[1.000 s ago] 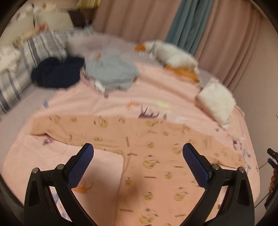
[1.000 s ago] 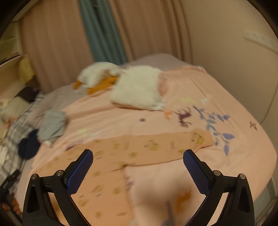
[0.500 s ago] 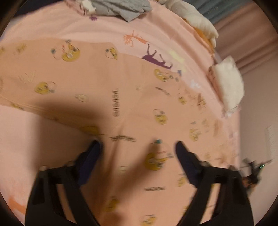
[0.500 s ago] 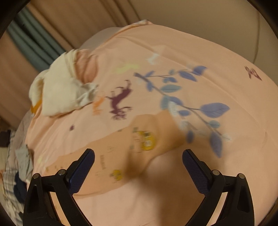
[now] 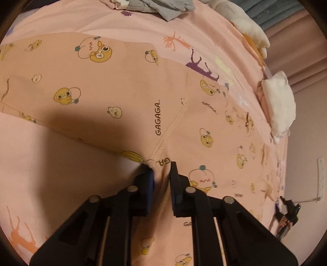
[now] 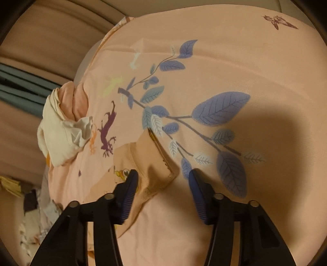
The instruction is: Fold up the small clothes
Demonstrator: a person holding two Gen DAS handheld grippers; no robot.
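Pajamas [image 5: 126, 86] lie flat on the bed [image 6: 245, 61]. Left claw [image 5: 161, 174] pinches the crotch seam; right claw [image 6: 163, 182], spread, straddles the cuff, seemingly for folding.

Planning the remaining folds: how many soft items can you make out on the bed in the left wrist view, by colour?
Peach printed garment: 1
Grey garment: 1
White folded bundle: 1
White-and-orange plush: 1
Total: 4
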